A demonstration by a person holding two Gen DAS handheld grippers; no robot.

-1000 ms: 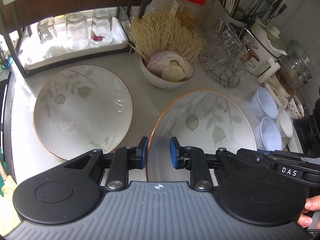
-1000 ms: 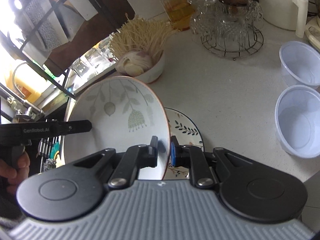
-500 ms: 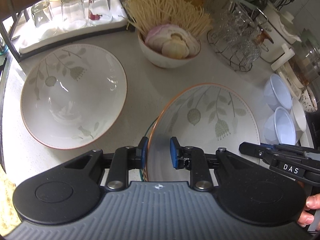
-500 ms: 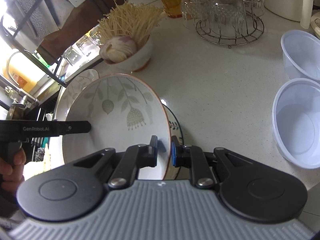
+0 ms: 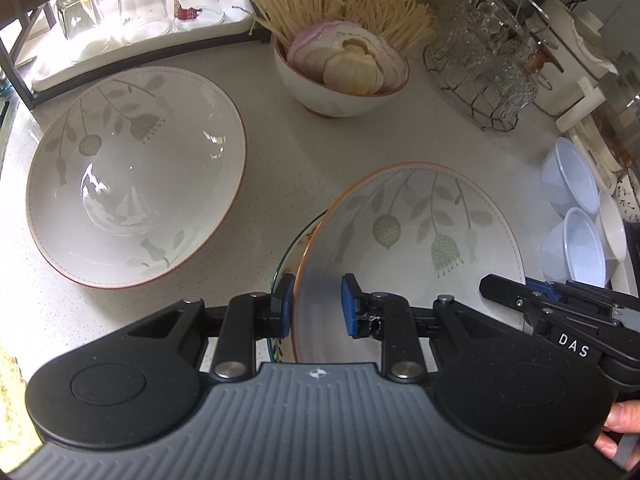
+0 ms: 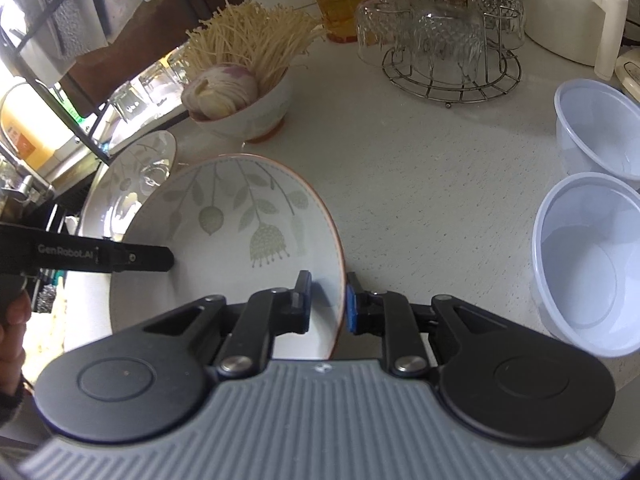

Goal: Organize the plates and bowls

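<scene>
While a glazed, leaf-patterned ceramic bowl (image 6: 240, 240) was straddled at its rust-edged rim, the right gripper (image 6: 329, 304) was seen with its jaws just eased apart, both pads off the wall. The left gripper (image 5: 316, 304), also unclenched, straddled the opposite rim. "GenRobot.AI" and "DAS" were read on the grippers. A matching bowl (image 5: 136, 176) sat left of the left fingers.

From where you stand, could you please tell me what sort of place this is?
Most likely a home kitchen counter: upturned drinking glasses drain on a rack, a bowl of noodles and sliced onion sits on the worktop, and crystal glasses stand on a wire stand.
</scene>
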